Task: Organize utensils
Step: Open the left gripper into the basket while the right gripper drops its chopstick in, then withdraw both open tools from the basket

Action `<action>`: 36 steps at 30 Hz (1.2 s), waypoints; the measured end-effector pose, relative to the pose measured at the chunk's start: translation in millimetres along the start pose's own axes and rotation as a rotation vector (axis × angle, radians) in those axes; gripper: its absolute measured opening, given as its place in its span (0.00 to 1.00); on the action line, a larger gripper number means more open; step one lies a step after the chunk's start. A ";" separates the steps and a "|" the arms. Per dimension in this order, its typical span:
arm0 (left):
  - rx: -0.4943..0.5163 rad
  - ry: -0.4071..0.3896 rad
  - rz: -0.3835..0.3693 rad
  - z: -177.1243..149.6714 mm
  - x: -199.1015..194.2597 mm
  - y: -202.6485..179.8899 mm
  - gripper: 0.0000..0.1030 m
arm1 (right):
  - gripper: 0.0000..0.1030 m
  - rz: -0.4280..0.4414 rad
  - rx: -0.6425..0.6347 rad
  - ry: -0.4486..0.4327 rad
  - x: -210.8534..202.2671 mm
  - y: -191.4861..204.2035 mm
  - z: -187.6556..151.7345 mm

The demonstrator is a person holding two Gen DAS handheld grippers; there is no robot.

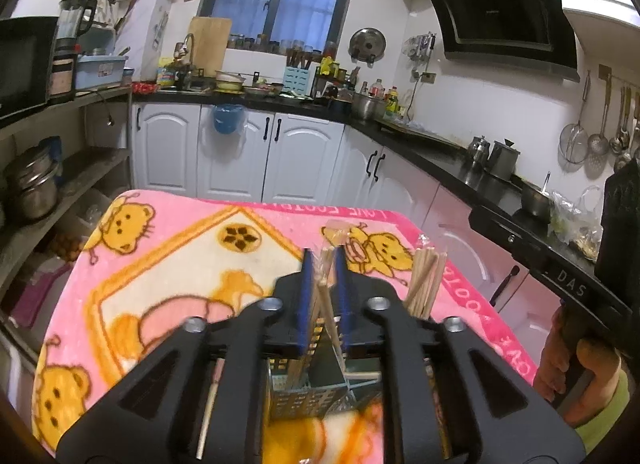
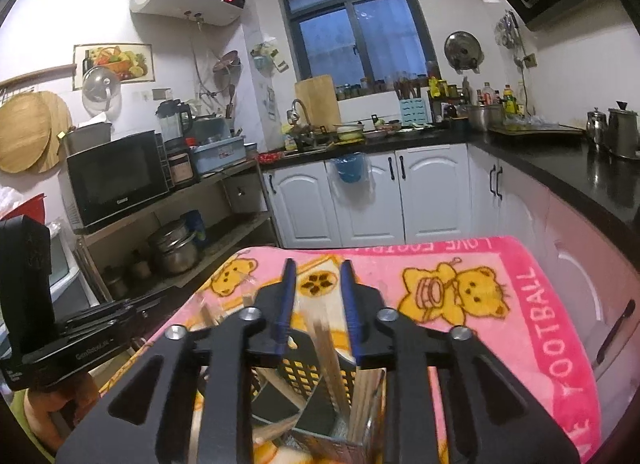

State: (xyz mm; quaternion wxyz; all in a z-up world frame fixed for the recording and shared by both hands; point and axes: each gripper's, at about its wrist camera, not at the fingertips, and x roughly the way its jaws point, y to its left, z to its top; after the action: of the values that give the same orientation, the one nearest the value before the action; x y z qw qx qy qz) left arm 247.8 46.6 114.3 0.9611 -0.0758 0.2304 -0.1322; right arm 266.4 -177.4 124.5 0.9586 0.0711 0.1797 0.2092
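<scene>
1. Left wrist view: the left tool [image 1: 324, 264] stands over the perforated utensil holder [image 1: 308, 394] on the pink blanket [image 1: 168, 264] that covers the worktop. A wrapped pair of chopsticks [image 1: 326, 304] stands between its jaws, which sit slightly apart; whether the pads press the wrapper cannot be told.
2. Likely risk: the pair leans, so it may tip against a divider or slip out over the holder's rim if the tool pulls away crookedly.
3. A second chopstick bundle [image 1: 426, 284] stands just beside, to the right, and could be knocked. A loose utensil [image 1: 210, 396] lies on the blanket under the tool's left side. The right hand [image 1: 576, 368] is near.
4. Right wrist view: the right tool [image 2: 318, 296] is partly open, with a blurred chopstick [image 2: 324, 344] standing between the jaws, apparently free.
5. Holder dividers [image 2: 280, 384] below could catch the tip. The soft blanket may let the light holder rock. The left tool's body [image 2: 28, 304] crowds the left edge.
</scene>
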 end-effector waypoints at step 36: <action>-0.038 -0.002 0.025 -45.8 -36.9 16.7 0.89 | 0.71 -0.024 -0.004 0.079 -48.5 -10.0 -56.4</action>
State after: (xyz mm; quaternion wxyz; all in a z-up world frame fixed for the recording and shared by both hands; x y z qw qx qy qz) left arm 198.5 69.3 86.1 0.9612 -0.0913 0.2330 -0.1157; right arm 207.9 -203.6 85.4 0.9532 0.0587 0.2180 0.2009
